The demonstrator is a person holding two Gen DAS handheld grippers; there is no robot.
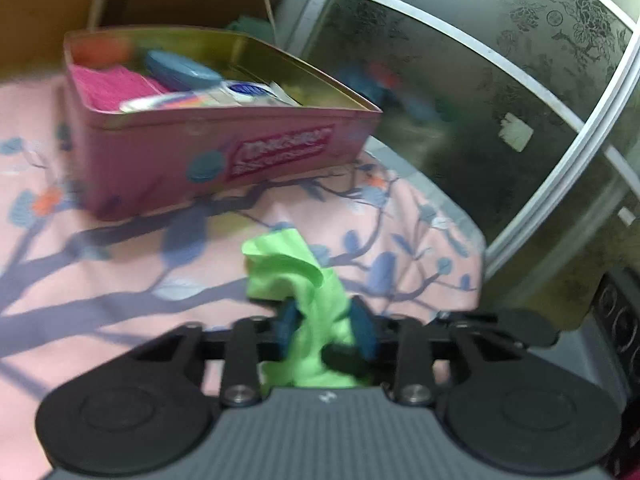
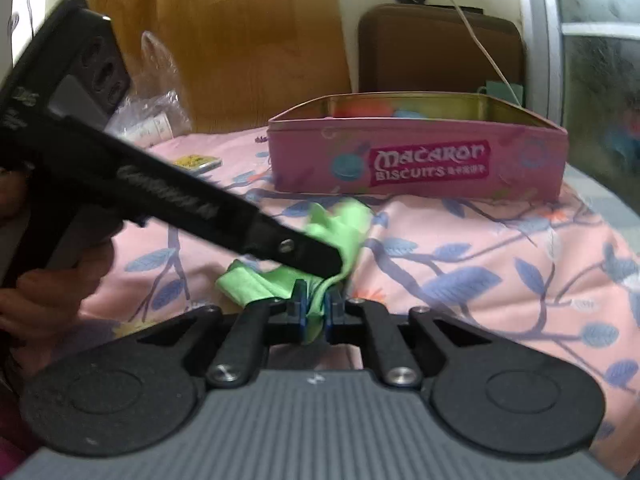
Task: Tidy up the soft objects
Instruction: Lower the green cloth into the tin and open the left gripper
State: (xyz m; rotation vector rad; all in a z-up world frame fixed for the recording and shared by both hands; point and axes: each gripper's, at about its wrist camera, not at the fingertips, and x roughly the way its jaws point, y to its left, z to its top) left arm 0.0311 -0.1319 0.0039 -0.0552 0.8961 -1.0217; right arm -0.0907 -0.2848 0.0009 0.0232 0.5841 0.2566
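Note:
A light green cloth (image 1: 304, 280) is bunched above the pink floral bedsheet (image 1: 100, 280). My left gripper (image 1: 326, 330) is shut on it between blue pads. In the right wrist view my right gripper (image 2: 316, 306) is also shut on the green cloth (image 2: 340, 228), and the left gripper's black finger (image 2: 280, 240) reaches in from the left and pinches the same cloth. A pink open Macaron Biscuits tin (image 2: 420, 160) stands behind; it also shows in the left wrist view (image 1: 224, 148), holding a pink cloth (image 1: 112, 84), a blue item (image 1: 180, 68) and packets.
A patterned glass sliding door (image 1: 500, 80) with white frame stands at the right. A wooden panel (image 2: 248, 40), a clear plastic bag (image 2: 152, 96), a small yellow tin (image 2: 198, 161) and a brown case (image 2: 440, 48) lie behind the tin. A white cable (image 2: 480, 40) hangs down.

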